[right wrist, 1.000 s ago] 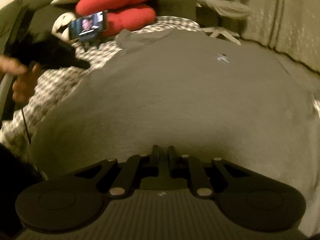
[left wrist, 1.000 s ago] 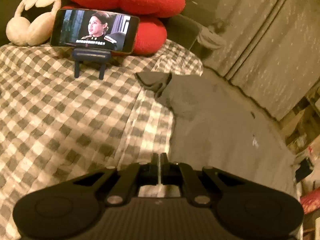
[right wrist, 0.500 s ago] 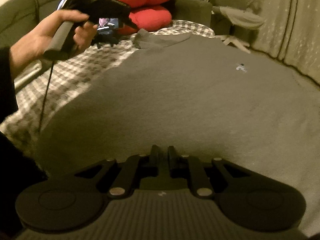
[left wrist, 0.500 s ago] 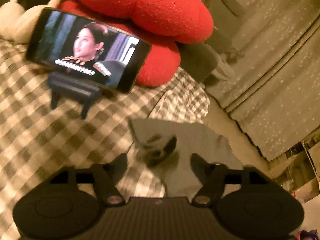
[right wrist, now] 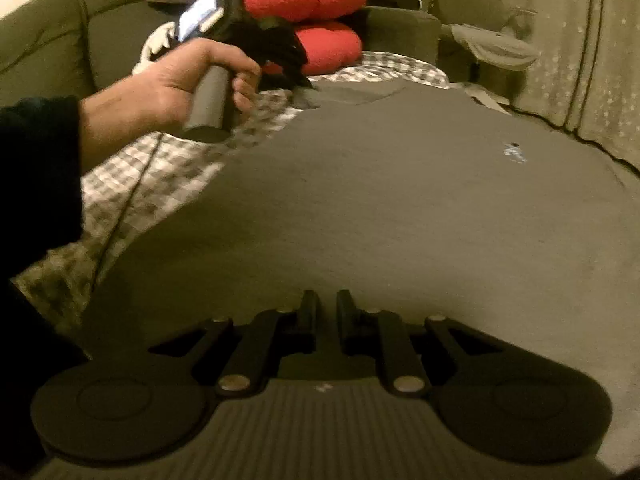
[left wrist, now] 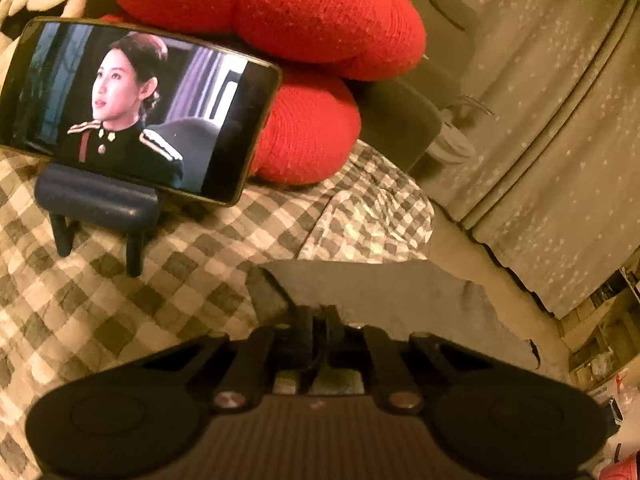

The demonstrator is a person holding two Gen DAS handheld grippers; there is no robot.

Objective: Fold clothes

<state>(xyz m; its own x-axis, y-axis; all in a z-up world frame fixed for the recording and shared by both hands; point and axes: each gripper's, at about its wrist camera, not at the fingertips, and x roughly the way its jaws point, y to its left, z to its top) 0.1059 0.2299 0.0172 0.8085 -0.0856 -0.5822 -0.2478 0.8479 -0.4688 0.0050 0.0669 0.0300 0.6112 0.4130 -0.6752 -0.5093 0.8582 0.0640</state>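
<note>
Grey shirt (right wrist: 380,200) on checked bedspread (left wrist: 120,300), left jaws pinching its sleeve, right jaws gripping its hem.

Wide grey cotton T-shirt (right wrist: 380,200) spread flat on checked bedspread (right wrist: 160,176), right claw (right wrist: 323,312) nearly closed at its near hem, left hand (right wrist: 188,80) gripping left claw (right wrist: 298,78) at its far sleeve, red plush cushions (right wrist: 316,12) behind

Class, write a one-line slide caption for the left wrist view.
Left gripper shut on the sleeve of a grey cotton T-shirt on a checked bedcover, before a propped phone and red cushions.
</note>
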